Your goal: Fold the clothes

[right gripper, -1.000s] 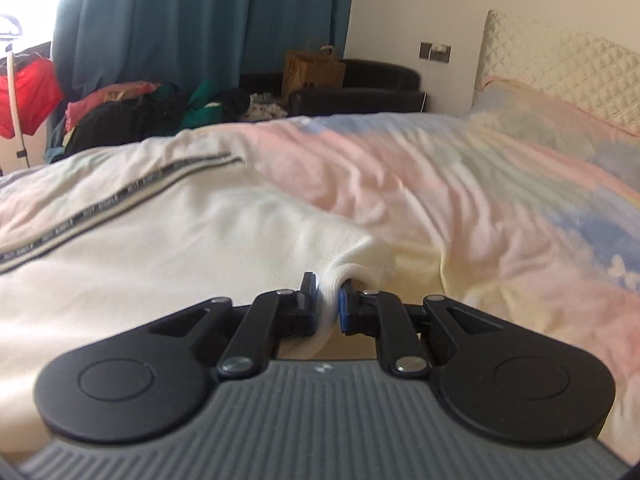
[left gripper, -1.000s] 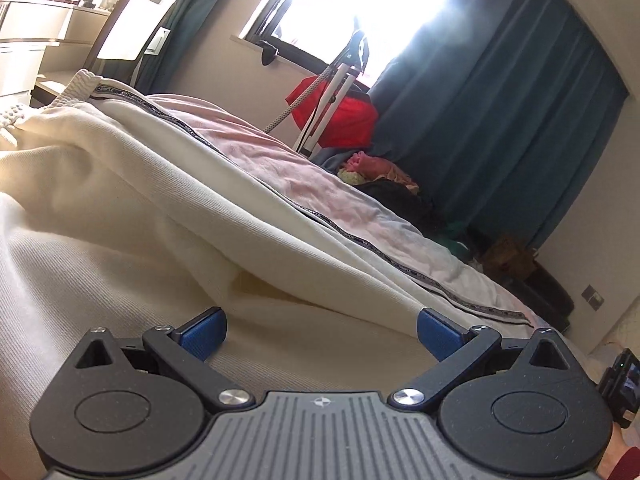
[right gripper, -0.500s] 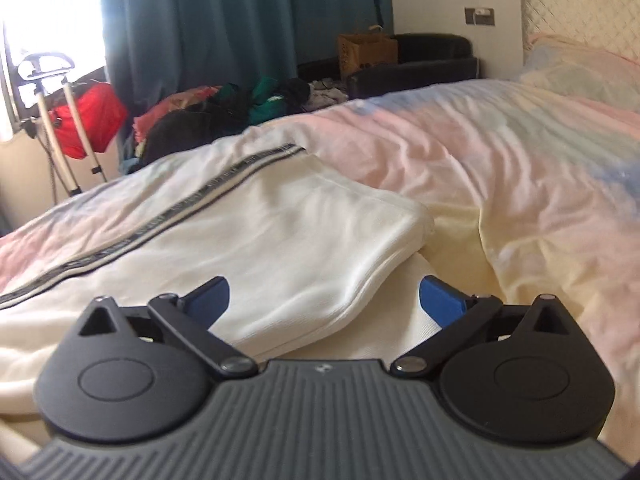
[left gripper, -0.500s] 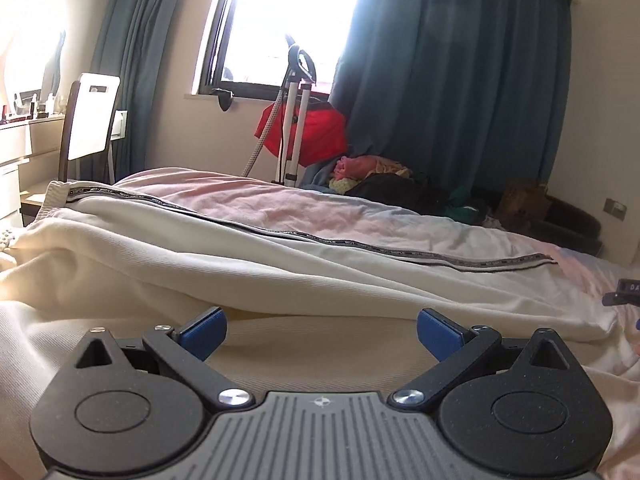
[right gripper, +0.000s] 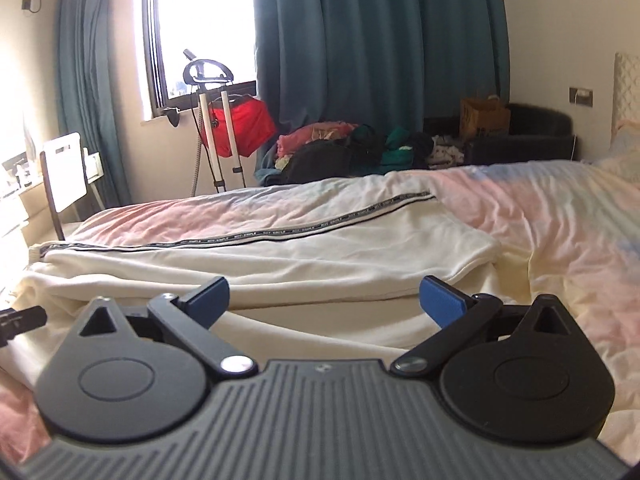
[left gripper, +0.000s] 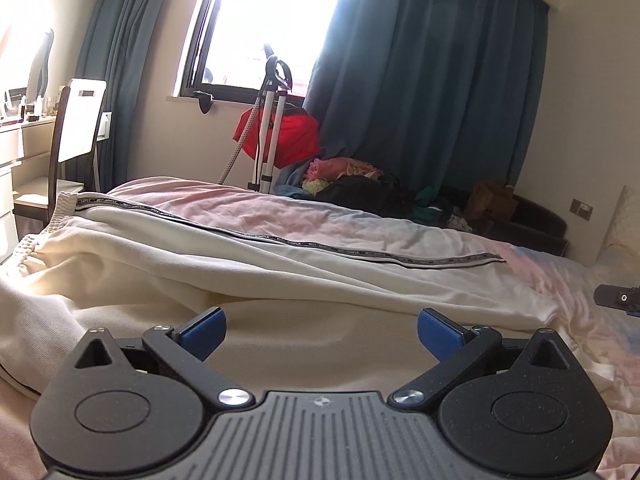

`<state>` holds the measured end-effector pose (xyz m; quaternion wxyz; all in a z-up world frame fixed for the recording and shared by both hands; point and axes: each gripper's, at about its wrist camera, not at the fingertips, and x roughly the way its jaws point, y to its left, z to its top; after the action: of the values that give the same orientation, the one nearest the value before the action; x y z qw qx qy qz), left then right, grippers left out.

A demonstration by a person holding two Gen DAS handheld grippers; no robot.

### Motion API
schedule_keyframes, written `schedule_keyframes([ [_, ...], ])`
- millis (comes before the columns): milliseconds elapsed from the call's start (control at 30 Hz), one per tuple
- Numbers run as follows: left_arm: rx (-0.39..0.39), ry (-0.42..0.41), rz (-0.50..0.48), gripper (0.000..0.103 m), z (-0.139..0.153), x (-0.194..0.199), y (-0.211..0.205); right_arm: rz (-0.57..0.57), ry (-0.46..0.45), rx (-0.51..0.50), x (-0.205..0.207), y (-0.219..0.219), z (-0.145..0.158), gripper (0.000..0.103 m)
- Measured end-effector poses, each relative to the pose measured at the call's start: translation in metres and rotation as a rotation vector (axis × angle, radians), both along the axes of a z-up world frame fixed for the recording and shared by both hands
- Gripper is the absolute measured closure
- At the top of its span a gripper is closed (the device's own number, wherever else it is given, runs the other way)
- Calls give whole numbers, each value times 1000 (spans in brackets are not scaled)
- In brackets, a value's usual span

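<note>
Cream trousers (left gripper: pixel 248 268) with a dark patterned side stripe lie folded lengthwise across the bed; they also show in the right wrist view (right gripper: pixel 320 256). The elastic waistband (left gripper: pixel 64 204) is at the left, the leg hems (right gripper: pixel 476 256) at the right. My left gripper (left gripper: pixel 322 330) is open and empty, just above the near fold of the trousers. My right gripper (right gripper: pixel 324 298) is open and empty, above the near edge close to the hems. Its tip shows at the right edge of the left wrist view (left gripper: pixel 618 298).
The bed has a pink and blue pastel sheet (right gripper: pixel 560 224). A white chair (left gripper: pixel 78 132) and desk stand left. A garment steamer (left gripper: pixel 272 120) with a red cloth, a clothes pile (right gripper: pixel 340 148) and a dark armchair (right gripper: pixel 528 136) stand beyond the bed.
My right gripper has let go of the trouser hem, opened and drawn back and up. My left gripper stayed open, levelled out and pulled back from the cloth.
</note>
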<state>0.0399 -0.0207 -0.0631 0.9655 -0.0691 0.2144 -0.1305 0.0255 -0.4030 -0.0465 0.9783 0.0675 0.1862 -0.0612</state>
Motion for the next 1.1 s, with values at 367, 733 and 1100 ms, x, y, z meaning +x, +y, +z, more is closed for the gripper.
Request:
schedule_keyframes([
  [367, 32, 172, 188, 0, -3, -19, 57, 64, 40, -46, -3, 16, -7, 0],
  [733, -516, 548, 522, 1, -10, 13, 233, 94, 66, -62, -11, 13, -9, 0],
  [1100, -718, 496, 769, 0, -46, 43, 320, 130, 75, 46, -4, -15, -8, 12],
])
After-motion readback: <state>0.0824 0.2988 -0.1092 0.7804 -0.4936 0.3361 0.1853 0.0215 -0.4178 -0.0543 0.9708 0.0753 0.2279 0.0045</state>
